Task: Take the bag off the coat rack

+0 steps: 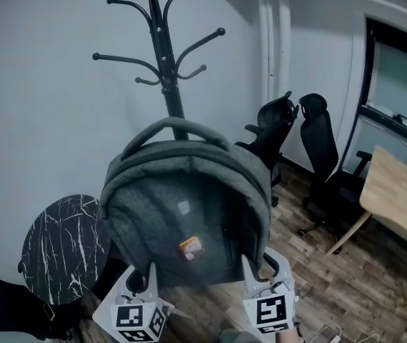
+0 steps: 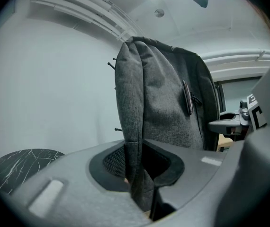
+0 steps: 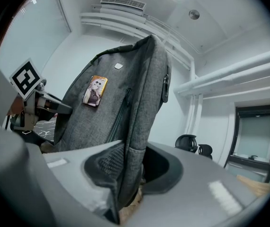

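Grippers (image 1: 151, 276) (image 1: 247, 264) level, tight on bag (image 1: 189, 213)

Two black office chairs (image 1: 323, 145) stand on wood-plank floor (image 1: 346, 281). Just right of the chairs: light wooden worktop (image 1: 398, 195). Above-right of them: dark-framed window (image 1: 398, 84). Far left of the chairs: round black marble-pattern table (image 1: 64, 247). Above them: white wall pipes (image 1: 275, 34).

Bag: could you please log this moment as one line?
left gripper: shut on bag | right gripper: shut on bag | bag: below rack hooks
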`<state>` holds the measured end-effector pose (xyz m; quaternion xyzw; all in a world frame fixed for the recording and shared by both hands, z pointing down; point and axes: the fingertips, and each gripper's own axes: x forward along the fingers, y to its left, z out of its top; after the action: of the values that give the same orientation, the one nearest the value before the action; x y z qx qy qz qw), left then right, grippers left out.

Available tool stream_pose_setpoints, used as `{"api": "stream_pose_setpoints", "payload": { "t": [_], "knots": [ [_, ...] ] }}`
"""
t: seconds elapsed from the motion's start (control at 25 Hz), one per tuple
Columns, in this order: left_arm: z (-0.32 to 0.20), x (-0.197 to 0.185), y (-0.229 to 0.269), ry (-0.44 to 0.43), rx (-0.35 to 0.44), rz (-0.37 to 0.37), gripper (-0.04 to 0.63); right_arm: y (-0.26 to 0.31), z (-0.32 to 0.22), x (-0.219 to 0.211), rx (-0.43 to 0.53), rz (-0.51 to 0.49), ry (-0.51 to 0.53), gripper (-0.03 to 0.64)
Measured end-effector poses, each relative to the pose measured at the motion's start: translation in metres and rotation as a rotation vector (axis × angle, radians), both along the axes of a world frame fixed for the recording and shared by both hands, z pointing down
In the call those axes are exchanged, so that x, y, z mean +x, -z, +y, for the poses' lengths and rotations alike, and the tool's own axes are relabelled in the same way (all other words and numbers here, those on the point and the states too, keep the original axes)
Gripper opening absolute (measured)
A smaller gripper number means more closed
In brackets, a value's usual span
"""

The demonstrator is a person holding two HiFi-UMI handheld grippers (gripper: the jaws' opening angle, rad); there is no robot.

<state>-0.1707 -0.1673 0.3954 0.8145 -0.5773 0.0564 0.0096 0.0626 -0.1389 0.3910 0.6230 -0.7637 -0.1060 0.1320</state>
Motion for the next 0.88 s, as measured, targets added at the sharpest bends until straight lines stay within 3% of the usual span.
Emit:
{"api": "stream_pose_setpoints", "payload": {
  "t": [0.88],
  "knots": [
    [0.059, -0.015, 0.005, -0.009, 0.017, 0.031, 0.071, 0.01, 0.061, -0.015, 0.014, 0.03, -0.009, 0.097]
  ]
}}
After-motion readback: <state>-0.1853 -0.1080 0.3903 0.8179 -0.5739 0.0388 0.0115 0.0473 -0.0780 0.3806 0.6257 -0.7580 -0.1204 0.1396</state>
